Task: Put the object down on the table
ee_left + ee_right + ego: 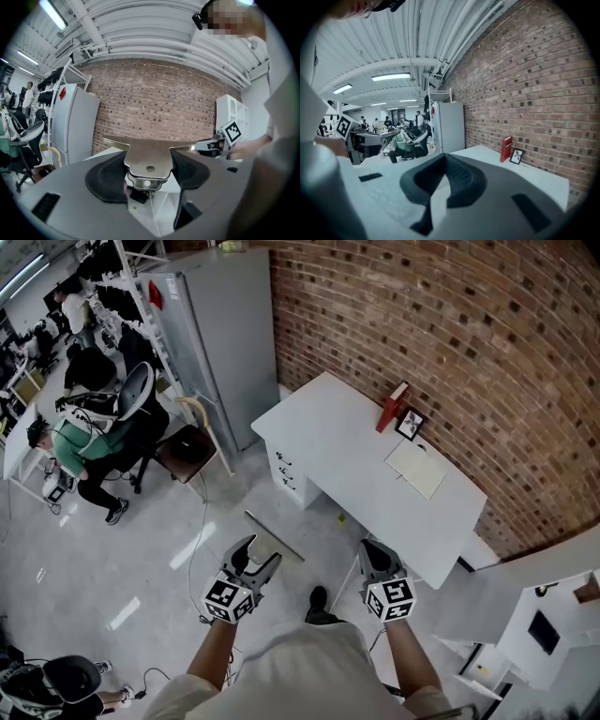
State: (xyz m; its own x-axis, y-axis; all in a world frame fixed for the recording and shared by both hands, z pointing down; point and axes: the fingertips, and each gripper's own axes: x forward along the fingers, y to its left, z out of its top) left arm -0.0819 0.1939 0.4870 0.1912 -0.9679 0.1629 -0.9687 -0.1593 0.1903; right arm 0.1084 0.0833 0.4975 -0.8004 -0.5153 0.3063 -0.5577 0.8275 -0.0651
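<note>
"Metal bracket [149, 157] up front: flat, T-shaped, dull silver, two round holes, clamped by its stem between the left gripper's [260, 557] dark pads. It's out over the glossy grey floor [169, 549], short of the table."

"And that table [347, 442], what have we got?"

"Plain white top, matte, set against a rough red brick wall [450, 324]. A red book [392, 407] stands upright by the wall, a small black-framed picture [410, 424] beside it, a pale notebook [417, 468] lying flat. Tall smooth grey fridge [206, 343] past the far end."

"Right gripper [373, 554]?"

"Jaws drawn together, nothing between them."
</note>
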